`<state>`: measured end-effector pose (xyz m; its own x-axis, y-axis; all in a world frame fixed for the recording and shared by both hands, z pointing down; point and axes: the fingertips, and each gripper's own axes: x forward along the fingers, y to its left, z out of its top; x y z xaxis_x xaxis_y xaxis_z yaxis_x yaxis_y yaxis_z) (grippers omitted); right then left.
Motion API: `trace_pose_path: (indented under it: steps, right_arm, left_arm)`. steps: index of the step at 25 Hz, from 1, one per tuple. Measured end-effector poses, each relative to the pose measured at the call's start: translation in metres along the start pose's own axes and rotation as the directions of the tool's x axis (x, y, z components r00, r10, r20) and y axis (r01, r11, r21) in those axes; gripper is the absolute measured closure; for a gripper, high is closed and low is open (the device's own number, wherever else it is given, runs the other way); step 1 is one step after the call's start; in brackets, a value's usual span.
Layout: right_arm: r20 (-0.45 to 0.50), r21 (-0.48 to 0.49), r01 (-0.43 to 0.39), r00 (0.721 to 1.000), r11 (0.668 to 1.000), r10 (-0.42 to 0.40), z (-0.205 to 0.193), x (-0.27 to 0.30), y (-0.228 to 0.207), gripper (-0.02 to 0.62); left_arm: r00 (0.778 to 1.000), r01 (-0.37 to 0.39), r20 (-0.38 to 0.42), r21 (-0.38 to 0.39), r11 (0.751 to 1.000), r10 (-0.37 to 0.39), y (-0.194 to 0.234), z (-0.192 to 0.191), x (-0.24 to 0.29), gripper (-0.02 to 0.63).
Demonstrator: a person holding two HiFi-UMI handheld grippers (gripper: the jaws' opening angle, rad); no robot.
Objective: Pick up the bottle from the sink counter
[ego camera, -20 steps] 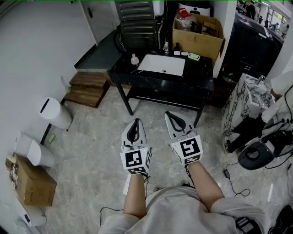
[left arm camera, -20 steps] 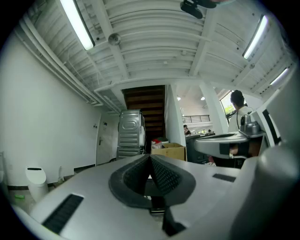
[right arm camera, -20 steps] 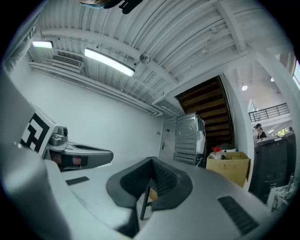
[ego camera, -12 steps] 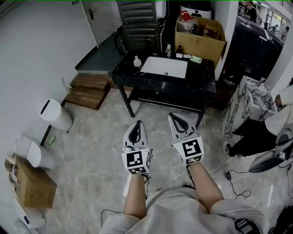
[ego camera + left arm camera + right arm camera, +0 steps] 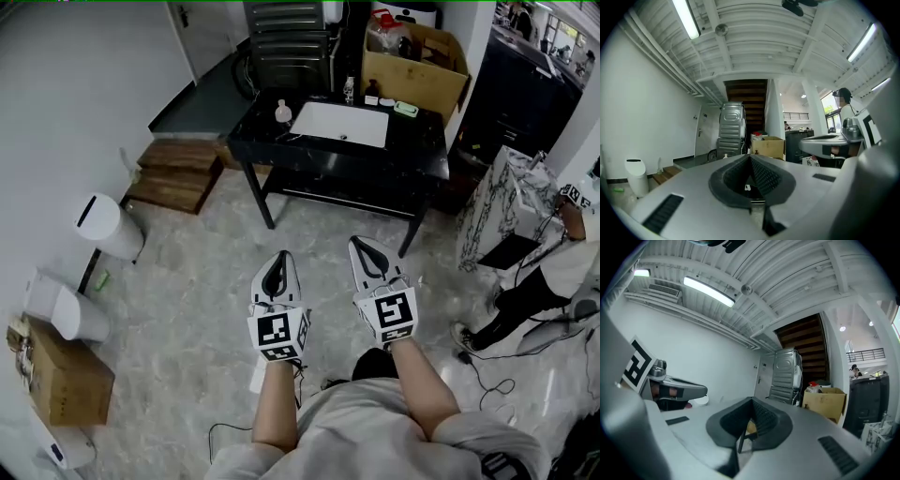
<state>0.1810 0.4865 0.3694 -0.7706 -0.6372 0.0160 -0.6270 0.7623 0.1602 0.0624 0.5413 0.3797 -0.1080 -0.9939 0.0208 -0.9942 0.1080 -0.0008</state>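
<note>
Left gripper [image 5: 278, 261] and right gripper [image 5: 365, 248]: jaws pressed together, empty, lower centre. Small clear bottle [image 5: 282, 112] sits top centre on black sink counter [image 5: 412, 155], left of white basin [image 5: 339, 124]. Step closer, spread jaws before reaching.

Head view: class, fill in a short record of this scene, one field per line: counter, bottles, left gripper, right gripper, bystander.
counter: black sink counter with white basin
bottles: pale bottle left of the basin; clear bottle behind it
left gripper: shut, empty, short of the counter
right gripper: shut, empty
bystander: person at the right edge
</note>
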Motion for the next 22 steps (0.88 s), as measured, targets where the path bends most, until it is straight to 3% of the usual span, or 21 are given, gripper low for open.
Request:
trace_pose_path:
  steps: [5,9,18,22]
  right_arm:
    - [-0.018,0.012,-0.014,1.0,1.0,0.014,-0.015,0.015,-0.009,0.588]
    - [-0.026,-0.018,-0.024,0.999,1.0,0.023,-0.025,0.061,-0.021,0.588]
    - [-0.063,-0.064,-0.111,0.992,0.992,0.107,-0.04,0.215,-0.071,0.588]
    - [-0.059,0.009,-0.125,0.99,0.992,0.125,-0.047,0.27,-0.107,0.588]
  left_arm:
    - [0.999,0.015,-0.03,-0.016,1.0,-0.015,0.003,-0.021,0.016,0.594]
    - [0.998,-0.002,-0.067,-0.038,0.999,-0.001,0.016,-0.036,0.05,0.594]
    - [0.995,0.026,-0.096,-0.044,0.999,-0.03,0.051,-0.031,0.192,0.594]
    - [0.992,0.045,-0.113,-0.052,0.998,-0.051,0.054,-0.035,0.257,0.594]
